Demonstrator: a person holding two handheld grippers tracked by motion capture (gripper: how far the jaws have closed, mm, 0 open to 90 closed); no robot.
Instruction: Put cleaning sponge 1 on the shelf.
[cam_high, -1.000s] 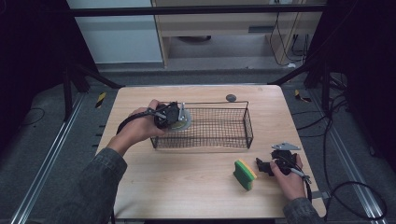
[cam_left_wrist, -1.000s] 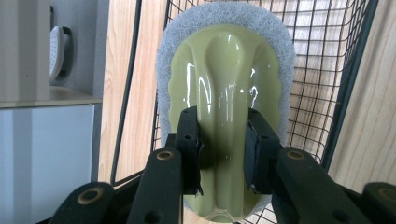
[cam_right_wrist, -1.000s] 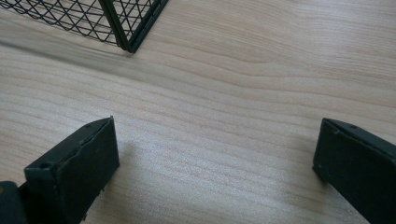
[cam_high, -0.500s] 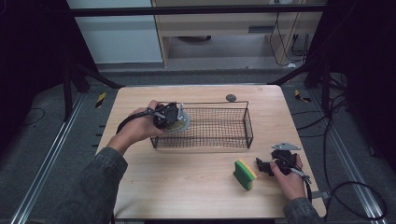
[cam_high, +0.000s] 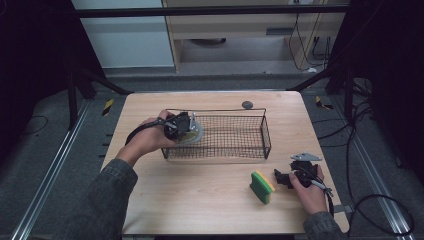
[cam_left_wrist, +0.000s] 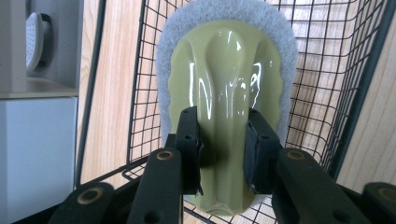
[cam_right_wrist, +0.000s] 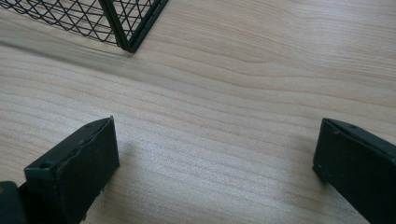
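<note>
Two jaws of the left gripper (cam_left_wrist: 219, 154) were clamped on the scrubber (cam_left_wrist: 226, 93) handle, held over the wire basket (cam_high: 250, 145), apparently for dropping in. The right gripper (cam_right_wrist: 215, 172) was held wide above the worktop (cam_right_wrist: 233, 93), beside the sponge (cam_high: 262, 186).

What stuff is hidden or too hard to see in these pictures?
- Scrubber: its underside faces away in the left gripper view; the left claw covers its near end.
- Dark round thing: too small in the high view to identify.
- Sponge: its far side is hidden in the high view.
</note>
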